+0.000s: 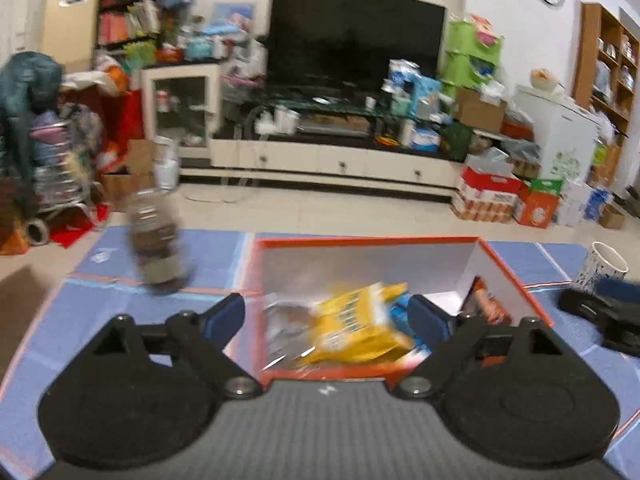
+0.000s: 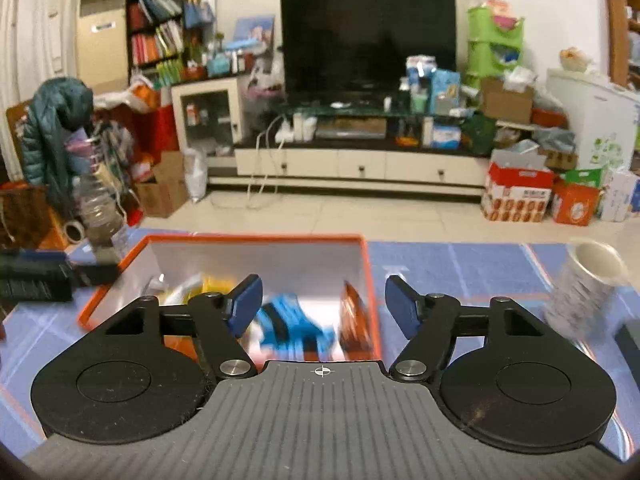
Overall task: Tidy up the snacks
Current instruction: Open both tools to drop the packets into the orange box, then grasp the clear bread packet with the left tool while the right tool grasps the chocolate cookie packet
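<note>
An orange-rimmed box (image 1: 360,241) with white inner walls sits on a blue mat. Inside lie a yellow snack packet (image 1: 356,326), a silvery packet (image 1: 282,320), a blue packet (image 2: 294,326) and an orange-brown packet (image 2: 354,320). My left gripper (image 1: 326,316) is open and empty, its blue fingertips on either side of the yellow packet above the box. My right gripper (image 2: 322,306) is open and empty over the box's right part (image 2: 370,280), above the blue packet. The right gripper also shows at the right edge of the left wrist view (image 1: 600,312).
A clear plastic bottle (image 1: 154,240) stands on the mat left of the box. A white patterned cup (image 2: 584,288) stands on the mat to the right. The blue mat (image 1: 520,264) ends at a tiled floor; a TV stand and clutter lie beyond.
</note>
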The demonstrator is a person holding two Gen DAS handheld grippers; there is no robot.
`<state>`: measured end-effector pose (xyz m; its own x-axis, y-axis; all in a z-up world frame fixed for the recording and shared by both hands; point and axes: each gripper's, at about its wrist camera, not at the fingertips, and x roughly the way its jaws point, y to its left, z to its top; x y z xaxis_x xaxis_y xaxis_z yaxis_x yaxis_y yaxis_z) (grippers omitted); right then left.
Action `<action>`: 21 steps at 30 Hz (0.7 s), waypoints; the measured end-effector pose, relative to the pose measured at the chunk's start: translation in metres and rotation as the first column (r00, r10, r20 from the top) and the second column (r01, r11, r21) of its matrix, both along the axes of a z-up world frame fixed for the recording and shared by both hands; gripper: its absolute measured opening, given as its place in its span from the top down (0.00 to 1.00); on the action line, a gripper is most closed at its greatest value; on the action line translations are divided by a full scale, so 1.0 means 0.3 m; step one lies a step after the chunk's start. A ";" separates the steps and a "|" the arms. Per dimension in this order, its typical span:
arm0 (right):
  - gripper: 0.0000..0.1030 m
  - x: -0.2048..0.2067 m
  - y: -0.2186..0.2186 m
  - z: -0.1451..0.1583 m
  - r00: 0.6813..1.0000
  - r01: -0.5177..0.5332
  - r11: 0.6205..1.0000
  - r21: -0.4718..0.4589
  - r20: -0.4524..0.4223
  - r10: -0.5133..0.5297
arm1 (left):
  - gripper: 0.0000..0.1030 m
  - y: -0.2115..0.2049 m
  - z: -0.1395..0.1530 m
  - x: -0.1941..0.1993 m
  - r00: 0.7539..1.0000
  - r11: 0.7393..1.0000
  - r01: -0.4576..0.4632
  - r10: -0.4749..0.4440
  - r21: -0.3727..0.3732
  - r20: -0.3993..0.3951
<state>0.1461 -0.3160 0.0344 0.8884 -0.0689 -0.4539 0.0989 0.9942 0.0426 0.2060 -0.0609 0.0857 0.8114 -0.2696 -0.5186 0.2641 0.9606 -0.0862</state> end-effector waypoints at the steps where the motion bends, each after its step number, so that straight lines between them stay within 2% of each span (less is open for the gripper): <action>1: 0.41 -0.067 -0.002 -0.018 1.000 -0.001 1.000 0.005 -0.002 0.001 | 0.14 0.048 -0.007 -0.044 1.000 1.000 -0.023 0.023 -0.010 0.001; 4: 0.32 -0.246 0.019 -0.090 1.000 -0.004 1.000 -0.013 -0.027 0.004 | 0.14 0.172 -0.042 -0.152 0.995 0.995 -0.098 0.097 -0.036 -0.020; 6: 0.32 -0.323 0.050 -0.125 0.998 -0.026 0.999 -0.046 -0.050 0.024 | 0.13 0.232 -0.067 -0.198 0.991 0.991 -0.132 0.130 -0.038 -0.037; 8: 0.27 -0.368 0.077 -0.164 0.998 -0.040 0.995 -0.092 -0.060 0.035 | 0.13 0.274 -0.091 -0.224 0.988 0.988 -0.149 0.147 -0.034 -0.046; 13: 0.27 -0.354 0.089 -0.251 0.994 -0.051 0.994 -0.099 -0.102 0.041 | 0.12 0.332 -0.161 -0.249 0.986 0.988 -0.153 0.153 0.006 -0.067; 17: 0.27 -0.301 0.093 -0.299 0.989 -0.051 0.992 -0.116 -0.141 0.034 | 0.11 0.323 -0.199 -0.270 0.988 0.991 -0.129 0.132 0.047 -0.078; 21: 0.27 -0.255 0.093 -0.339 0.984 -0.051 0.994 -0.099 -0.176 0.033 | 0.08 0.287 -0.267 -0.306 0.980 0.985 -0.151 0.160 0.081 -0.119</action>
<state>0.0696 -0.2882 -0.0673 0.7994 -0.0879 -0.5943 0.0541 0.9957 -0.0745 0.1141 0.0251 0.0055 0.7685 -0.1042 -0.6313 0.1027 0.9939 -0.0391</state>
